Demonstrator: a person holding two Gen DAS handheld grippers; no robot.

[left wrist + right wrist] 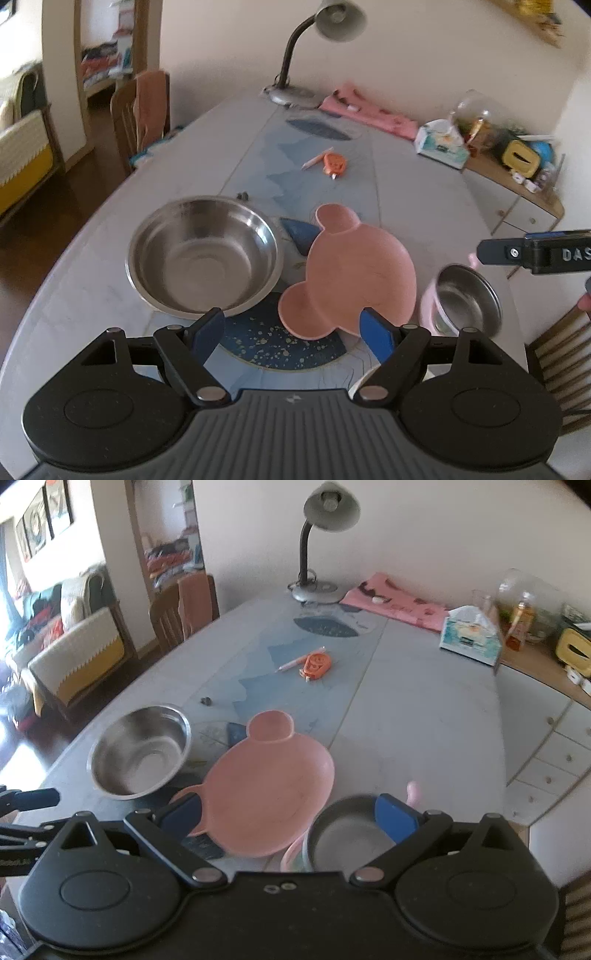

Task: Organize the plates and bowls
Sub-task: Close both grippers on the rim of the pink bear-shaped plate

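A pink bear-shaped plate lies on the table, also in the right wrist view. A large steel bowl stands to its left, also in the right wrist view. A small steel bowl with a pink outer shell stands to the plate's right, also in the right wrist view. My left gripper is open and empty, above the plate's near edge. My right gripper is open and empty, its right finger over the small bowl.
A desk lamp, pink cloth and tissue box stand at the table's far end. An orange tape dispenser and a pen lie mid-table. A wooden chair stands at the left, a cabinet at the right.
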